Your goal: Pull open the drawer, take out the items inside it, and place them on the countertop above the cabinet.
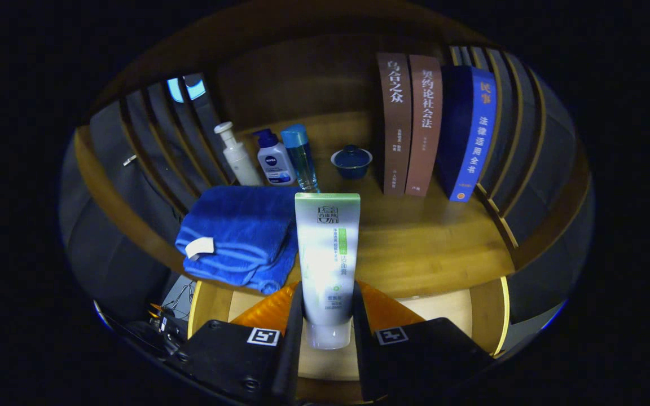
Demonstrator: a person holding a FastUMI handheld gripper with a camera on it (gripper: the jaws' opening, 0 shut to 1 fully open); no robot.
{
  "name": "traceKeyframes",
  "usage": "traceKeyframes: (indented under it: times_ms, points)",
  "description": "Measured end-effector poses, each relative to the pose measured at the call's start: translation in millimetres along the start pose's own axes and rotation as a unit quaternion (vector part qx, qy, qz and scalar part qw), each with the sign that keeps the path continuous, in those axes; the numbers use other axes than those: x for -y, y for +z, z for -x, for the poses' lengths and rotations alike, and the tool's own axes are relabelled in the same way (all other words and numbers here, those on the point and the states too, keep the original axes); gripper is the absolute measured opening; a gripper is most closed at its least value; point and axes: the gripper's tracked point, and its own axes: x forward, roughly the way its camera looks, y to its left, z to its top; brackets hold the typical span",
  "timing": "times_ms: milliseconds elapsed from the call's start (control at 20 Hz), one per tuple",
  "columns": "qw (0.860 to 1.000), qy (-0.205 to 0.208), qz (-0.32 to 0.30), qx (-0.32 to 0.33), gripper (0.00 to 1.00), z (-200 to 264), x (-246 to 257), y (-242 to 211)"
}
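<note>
**Tube in the grip, bare counter to the right**

On your left the blue towel [237, 237] lies folded, its edge touching the tube; behind it stand three bottles [268, 155]. The gripper [328, 324] is clamped on the white tube [326, 254], both fingers pressing its lower end, held upright over the open drawer [486, 316]. Carry it forward past the countertop [432, 248] edge before lowering. Beyond the fingers sits a lidded cup [351, 162]; the books [432, 124] stand at the far right. The open wood between tube and books looks the safest landing.

tube [326, 265] hiding towel's [240, 239] edge, drawer [488, 316] interior mostly hidden by claw [328, 321]
</note>
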Motion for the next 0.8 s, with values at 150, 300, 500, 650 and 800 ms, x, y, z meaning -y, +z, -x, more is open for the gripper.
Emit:
traceKeyframes:
  times_ms: [150, 300, 500, 650, 800]
  points:
    - [0.999, -0.014, -0.003, -0.034, 0.47, -36, 5, 10]
    - [0.998, -0.024, -0.005, -0.057, 0.47, -61, 11, 13]
    - [0.996, -0.034, -0.014, -0.079, 0.47, -79, 19, 7]
    - [0.996, -0.032, -0.019, -0.077, 0.49, -85, 20, 9]
    - [0.997, -0.014, -0.03, -0.064, 0.59, -82, 12, 13]
